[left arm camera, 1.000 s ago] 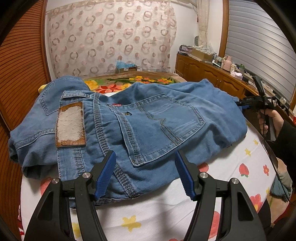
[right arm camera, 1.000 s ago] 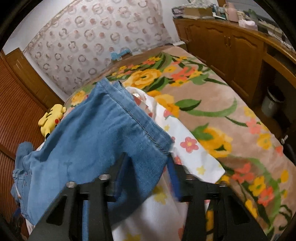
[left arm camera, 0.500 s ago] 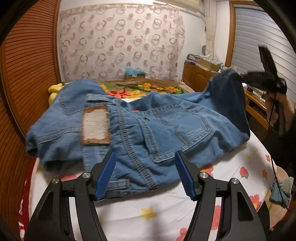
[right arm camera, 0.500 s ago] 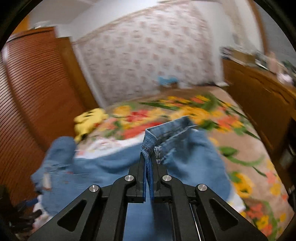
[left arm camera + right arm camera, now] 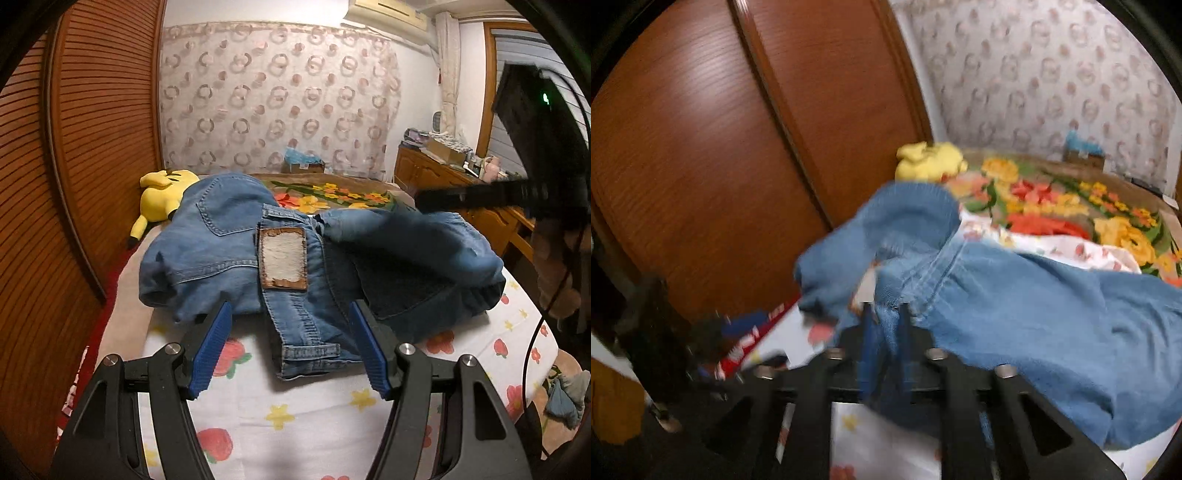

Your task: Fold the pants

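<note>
Blue jeans (image 5: 221,240) lie bunched on the bed, waistband with its leather patch (image 5: 282,258) facing me. My left gripper (image 5: 289,306) hovers open just short of the waistband's near edge, and nothing sits between its blue pads. At the upper right my right gripper (image 5: 424,197) shows blurred above the folded-over leg (image 5: 424,236). In the right wrist view the right gripper (image 5: 885,310) has a denim hem (image 5: 886,321) between its jaws, which are opening; the jeans (image 5: 1034,306) spread out beyond it.
A yellow plush toy (image 5: 162,192) lies at the bed's far left against the wooden slatted wardrobe (image 5: 92,147). A floral blanket (image 5: 332,195) covers the far end and a strawberry-print sheet (image 5: 314,406) the near end. A wooden dresser (image 5: 443,173) stands at right.
The right gripper swung the pant leg up and across onto the rest of the jeans, then loosened its tight pinch on the hem. The left gripper drew back, still open.
</note>
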